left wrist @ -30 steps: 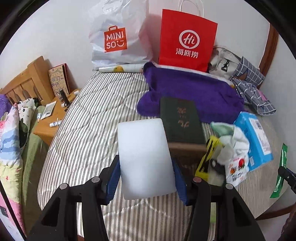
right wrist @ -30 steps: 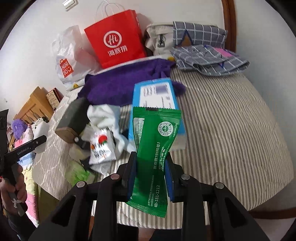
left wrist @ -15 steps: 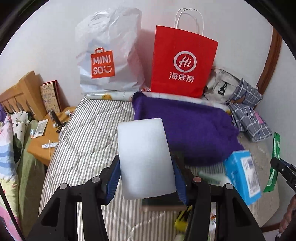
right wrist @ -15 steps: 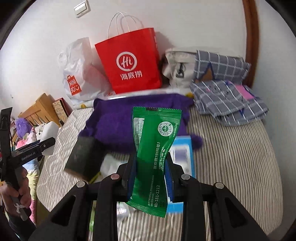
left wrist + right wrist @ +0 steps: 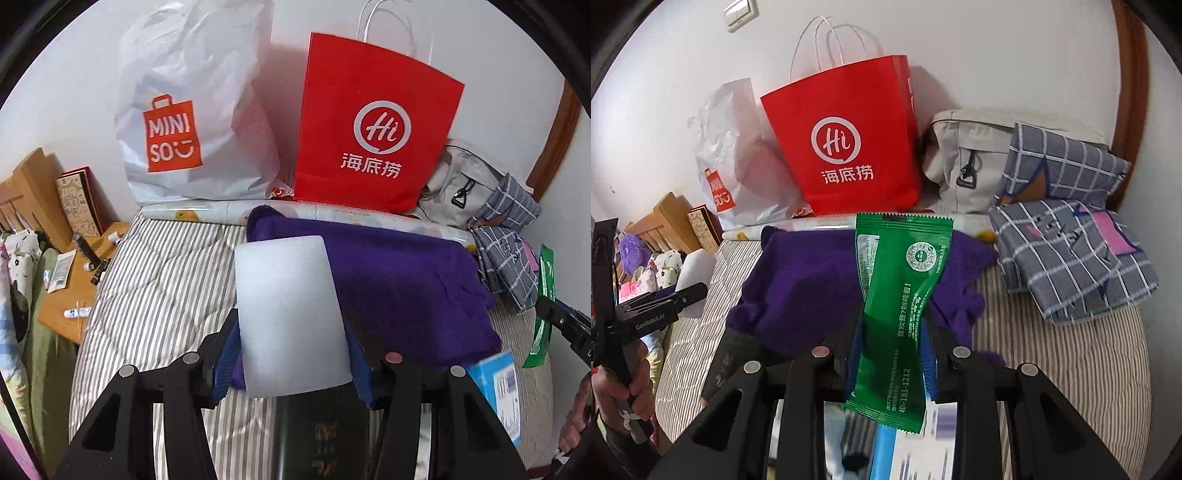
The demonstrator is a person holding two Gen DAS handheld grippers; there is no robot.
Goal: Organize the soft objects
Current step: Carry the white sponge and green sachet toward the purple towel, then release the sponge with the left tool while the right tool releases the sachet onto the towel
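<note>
My left gripper (image 5: 291, 354) is shut on a white soft foam block (image 5: 290, 314), held above the striped bed. My right gripper (image 5: 892, 354) is shut on a green sachet (image 5: 903, 306), held upright; the sachet also shows at the right edge of the left wrist view (image 5: 543, 306). A purple towel (image 5: 402, 288) lies spread on the bed beyond both grippers and shows in the right wrist view (image 5: 798, 288). The left gripper with the white block shows at the left of the right wrist view (image 5: 690, 284).
A red paper bag (image 5: 373, 122) and a white Miniso bag (image 5: 192, 122) stand against the wall. Grey checked cloth (image 5: 1067, 251) and a beige bag (image 5: 964, 158) lie at back right. A dark book (image 5: 321, 435) and blue box (image 5: 498, 384) lie near. A wooden nightstand (image 5: 77, 273) stands left.
Both grippers have risen and moved toward the wall with their loads. The bags look bigger and the clutter of book, blue box and packets has dropped below the fingers.
</note>
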